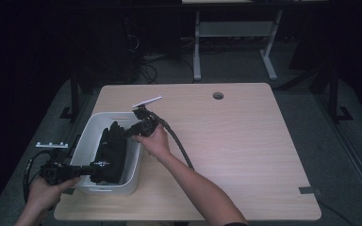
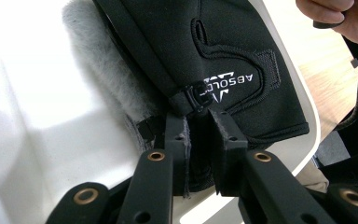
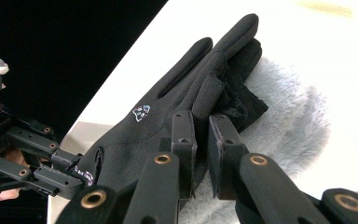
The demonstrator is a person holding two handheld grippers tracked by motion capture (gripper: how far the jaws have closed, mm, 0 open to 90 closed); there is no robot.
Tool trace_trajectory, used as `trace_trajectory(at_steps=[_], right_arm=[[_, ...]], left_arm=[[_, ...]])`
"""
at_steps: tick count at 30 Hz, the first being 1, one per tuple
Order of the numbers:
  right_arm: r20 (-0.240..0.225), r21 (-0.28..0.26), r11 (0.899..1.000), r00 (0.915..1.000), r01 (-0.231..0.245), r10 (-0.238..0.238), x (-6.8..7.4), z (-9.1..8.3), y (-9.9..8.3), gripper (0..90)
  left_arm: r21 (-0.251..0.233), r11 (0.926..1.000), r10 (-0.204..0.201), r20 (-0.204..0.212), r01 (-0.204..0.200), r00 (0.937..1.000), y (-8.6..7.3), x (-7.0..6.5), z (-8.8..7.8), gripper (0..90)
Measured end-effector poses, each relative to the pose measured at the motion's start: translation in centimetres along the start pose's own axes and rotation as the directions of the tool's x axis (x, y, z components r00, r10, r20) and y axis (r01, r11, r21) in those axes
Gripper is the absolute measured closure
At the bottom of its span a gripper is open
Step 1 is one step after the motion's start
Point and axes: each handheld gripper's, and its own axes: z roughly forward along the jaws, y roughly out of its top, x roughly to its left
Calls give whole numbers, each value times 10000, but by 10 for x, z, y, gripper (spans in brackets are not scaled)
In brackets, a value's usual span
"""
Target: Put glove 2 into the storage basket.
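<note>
A black glove [image 1: 111, 150] lies stretched in a white bin [image 1: 87, 136] at the table's left edge, on top of a grey fluffy item [image 3: 284, 112]. My left gripper [image 2: 199, 135] comes in from the bin's near end and is shut on the glove's cuff, just below the small buckle and the white logo [image 2: 228, 84]. My right gripper [image 3: 203, 135] reaches in from the bin's far right corner and is shut on one glove finger [image 3: 209, 93]. In the high view the left gripper [image 1: 94, 165] and right gripper [image 1: 125, 133] hold opposite ends of the glove.
The bin stands on a light wooden table [image 1: 226, 141] with a round cable hole [image 1: 218, 95] near its far edge. The right gripper's cable [image 1: 179, 143] trails across the tabletop. A white desk frame [image 1: 235, 33] and cables stand on the dark floor beyond.
</note>
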Motion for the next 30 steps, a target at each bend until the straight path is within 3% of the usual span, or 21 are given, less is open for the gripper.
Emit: trace_trajectory(at_steps=[7, 13, 30], right_arm=[[126, 18, 10000, 9999, -25, 25, -2, 0, 0, 782], [247, -27, 10000, 9997, 46, -45, -3, -3, 1, 752], [111, -483, 9988, 9999, 58, -53, -4, -24, 4, 697]], left_arm=[[29, 10000, 67, 28, -67, 10000, 1, 0, -2, 667], [-107, 9998, -149, 69, 149, 9999, 2, 4, -4, 588], [-750, 9968, -286, -59, 281, 9996, 12, 5, -18, 579]])
